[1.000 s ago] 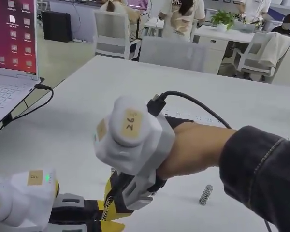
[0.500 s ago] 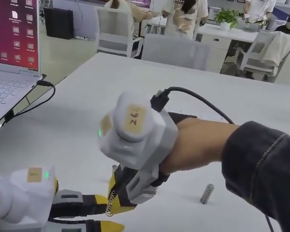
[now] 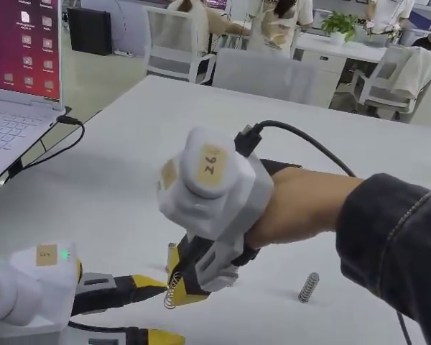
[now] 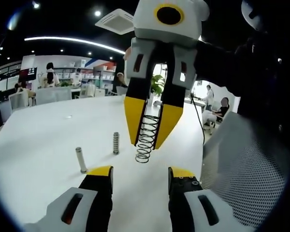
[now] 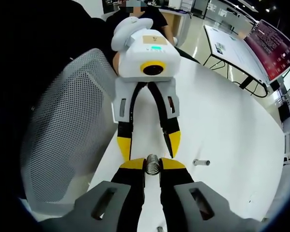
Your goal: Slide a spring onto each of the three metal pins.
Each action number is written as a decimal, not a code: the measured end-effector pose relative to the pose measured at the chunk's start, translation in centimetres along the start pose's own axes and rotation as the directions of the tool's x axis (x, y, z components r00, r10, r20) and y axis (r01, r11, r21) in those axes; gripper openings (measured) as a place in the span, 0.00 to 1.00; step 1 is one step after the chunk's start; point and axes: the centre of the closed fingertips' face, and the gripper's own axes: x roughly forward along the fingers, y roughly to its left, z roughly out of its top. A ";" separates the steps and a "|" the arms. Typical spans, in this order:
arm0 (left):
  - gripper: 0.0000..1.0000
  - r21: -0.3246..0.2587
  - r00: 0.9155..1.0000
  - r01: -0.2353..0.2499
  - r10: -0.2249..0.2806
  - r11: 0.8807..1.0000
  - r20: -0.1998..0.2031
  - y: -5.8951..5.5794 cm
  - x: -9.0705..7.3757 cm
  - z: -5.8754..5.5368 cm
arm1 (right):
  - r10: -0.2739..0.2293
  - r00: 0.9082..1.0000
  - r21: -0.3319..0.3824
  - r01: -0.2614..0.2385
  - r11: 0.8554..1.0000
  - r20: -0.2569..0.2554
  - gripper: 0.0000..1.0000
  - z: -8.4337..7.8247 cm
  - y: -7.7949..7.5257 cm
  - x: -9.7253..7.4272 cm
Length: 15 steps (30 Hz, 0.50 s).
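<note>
Since the spring (image 4: 147, 137), pinched by its upper coils in the right gripper (image 4: 146, 143) above the table (image 4: 38, 135), is judged light and easily squashed, a gentle hold is advised; the left gripper (image 4: 141, 171) is spread.

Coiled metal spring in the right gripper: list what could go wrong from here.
1. The right gripper pinches the coiled metal spring with its lower turns free past the jaw tips. That end could flex and miss the bare upright metal pin, or the spring could pop out.
2. The open left gripper sits close by the spring and could knock it or topple the slim pin.
</note>
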 end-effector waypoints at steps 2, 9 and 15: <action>0.43 -0.006 1.000 -0.007 0.007 1.000 0.005 0.1 -0.1 0.0 | -0.003 1.000 0.000 0.003 1.000 -0.002 0.08 -0.1 -0.1 -0.1; 0.52 -0.017 0.999 -0.033 0.033 0.999 0.020 0.6 -0.2 0.2 | -0.011 1.000 0.007 0.011 1.000 -0.009 0.08 -0.5 -0.6 -0.5; 0.57 -0.027 0.999 -0.046 0.047 0.999 0.024 0.8 -0.4 0.1 | -0.030 0.999 0.013 0.030 0.999 -0.015 0.08 -0.9 -1.4 -0.9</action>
